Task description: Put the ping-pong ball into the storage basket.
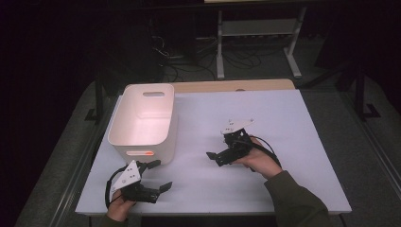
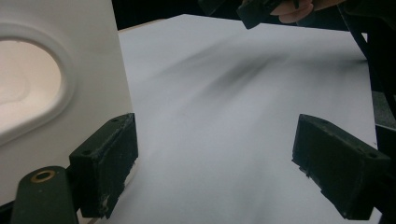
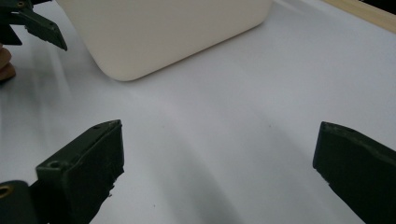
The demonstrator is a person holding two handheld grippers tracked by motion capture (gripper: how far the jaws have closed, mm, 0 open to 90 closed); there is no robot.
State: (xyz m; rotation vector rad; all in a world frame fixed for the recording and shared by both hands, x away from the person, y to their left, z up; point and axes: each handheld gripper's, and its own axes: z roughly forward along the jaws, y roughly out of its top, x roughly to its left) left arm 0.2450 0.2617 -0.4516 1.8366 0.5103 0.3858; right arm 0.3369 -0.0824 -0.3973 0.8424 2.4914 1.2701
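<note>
Table: the white table top [image 1: 265, 118] is the biggest thing before me, a pale sheet with a strip of bare wood along its far edge.

Bin: the white bin [image 1: 144, 120] stands upright at the left of the table, open at the top, with an oval handle slot in its far wall and another in its near wall. From my left gripper view that near wall and its slot [image 2: 32, 93] rise just beside one jaw; from my right gripper view a rounded lower corner of the bin [image 3: 163, 32] sits ahead, well apart from my jaws.

Right arm: my right forearm, in a dark green sleeve [image 1: 295, 198], comes in from the bottom right and angles up and to the left, my hand wrapped around the gripper's body.

Right gripper: my right gripper [image 1: 215, 156] sits near the middle of the table and points left toward the bin, its grey plate on top. Its jaws stand wide apart with only bare table between them.

Left hand: it enters at the bottom left edge, and little of the forearm is in frame.

Left gripper: my left gripper [image 1: 158, 175] lies low at the near left, just in front of the bin's near wall, pointing right. Jaws spread wide, nothing between them.
</note>
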